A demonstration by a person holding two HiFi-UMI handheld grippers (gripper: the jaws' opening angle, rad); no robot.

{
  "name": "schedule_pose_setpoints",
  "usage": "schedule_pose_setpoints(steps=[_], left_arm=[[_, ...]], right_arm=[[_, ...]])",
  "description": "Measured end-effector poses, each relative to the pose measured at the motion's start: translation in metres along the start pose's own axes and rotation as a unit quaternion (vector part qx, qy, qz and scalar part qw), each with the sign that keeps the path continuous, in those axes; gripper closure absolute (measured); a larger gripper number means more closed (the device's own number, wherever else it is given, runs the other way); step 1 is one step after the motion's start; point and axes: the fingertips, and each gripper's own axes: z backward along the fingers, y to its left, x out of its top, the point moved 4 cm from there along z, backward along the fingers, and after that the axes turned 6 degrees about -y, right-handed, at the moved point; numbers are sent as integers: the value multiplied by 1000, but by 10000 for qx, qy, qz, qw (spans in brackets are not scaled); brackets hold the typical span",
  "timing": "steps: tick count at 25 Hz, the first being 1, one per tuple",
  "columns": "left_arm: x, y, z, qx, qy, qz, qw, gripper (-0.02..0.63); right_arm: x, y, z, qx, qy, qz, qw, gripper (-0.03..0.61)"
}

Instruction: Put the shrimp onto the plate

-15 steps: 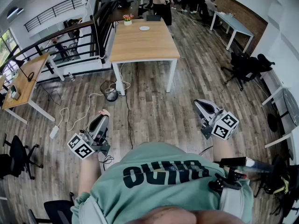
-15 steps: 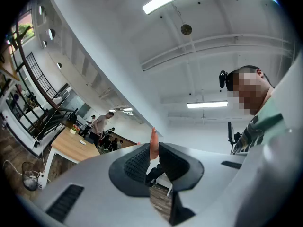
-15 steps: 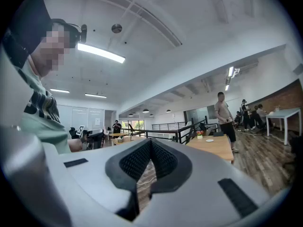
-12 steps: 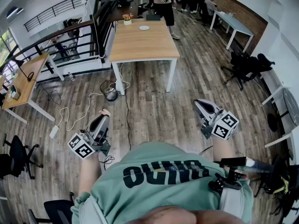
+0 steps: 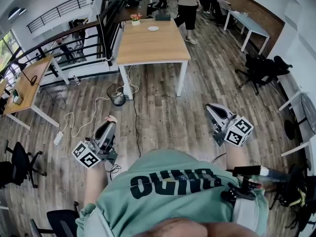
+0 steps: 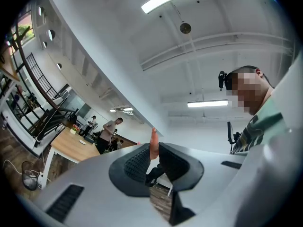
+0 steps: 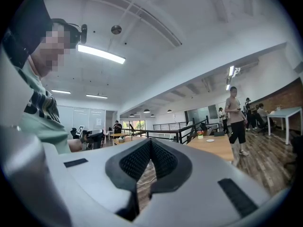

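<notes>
With the left claw (image 6: 155, 154) gripping the orange-pink shrimp (image 6: 154, 143) and the right claw (image 7: 150, 151) closed empty, carrying seems in hand; next, approach the white round plate (image 5: 153, 28) on the wooden surface (image 5: 158, 51) at twelve o'clock.

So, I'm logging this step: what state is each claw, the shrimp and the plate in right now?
Left claw: shut on the shrimp.
Right claw: shut, nothing between its jaws.
Shrimp: gripped, tip sticking out past the pads.
Plate: lying on the far wooden table, shrimp not yet on it.
</notes>
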Motion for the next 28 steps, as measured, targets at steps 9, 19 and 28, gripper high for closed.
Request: schedule_pose_setpoints(steps=[9,19,28], left_arm=[[-1,-6,-7,83,16,-34,10000,552],[-18,-26,-33,31,78,-43,10000,552],[-58,-65,-88,-262,112,56,9996,552]], right_arm=[[2,-10,0,86,-28,-146,9999,572],[3,-28,25,202,-132,-448,9987,572],[14,-67,99,-25,-202,-429,9989,572]])
